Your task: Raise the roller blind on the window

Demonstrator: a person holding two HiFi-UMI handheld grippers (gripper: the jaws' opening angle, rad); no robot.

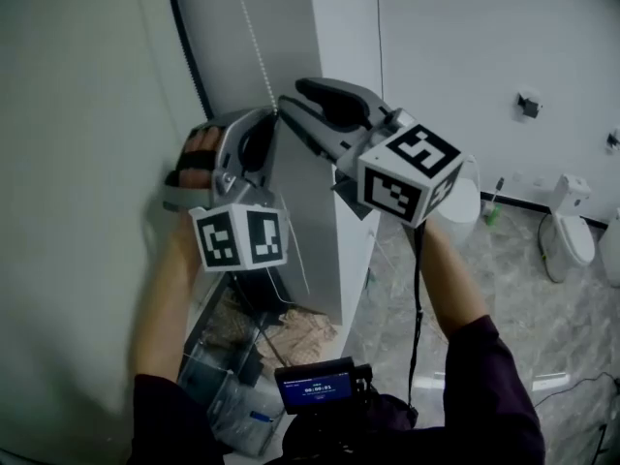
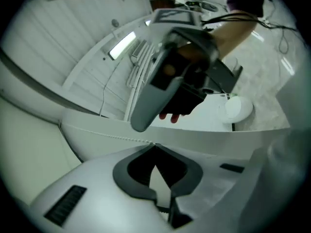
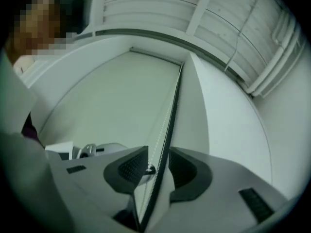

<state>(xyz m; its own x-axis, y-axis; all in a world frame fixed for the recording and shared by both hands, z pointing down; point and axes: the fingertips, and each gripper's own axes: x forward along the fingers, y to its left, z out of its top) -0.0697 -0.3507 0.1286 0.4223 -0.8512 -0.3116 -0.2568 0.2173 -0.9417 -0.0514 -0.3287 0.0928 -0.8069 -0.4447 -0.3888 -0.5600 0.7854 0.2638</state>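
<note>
Head view: we list the roller blind down, at left. The bead chain hangs beside it, down to the left gripper and right gripper, whose tips lie close together.

Left gripper view: we list its jaws closed, tips pinching the bead chain.

Right gripper view: we list its jaws apart. The bead chain runs between them, unpressed, and the blind lies beyond.
</note>
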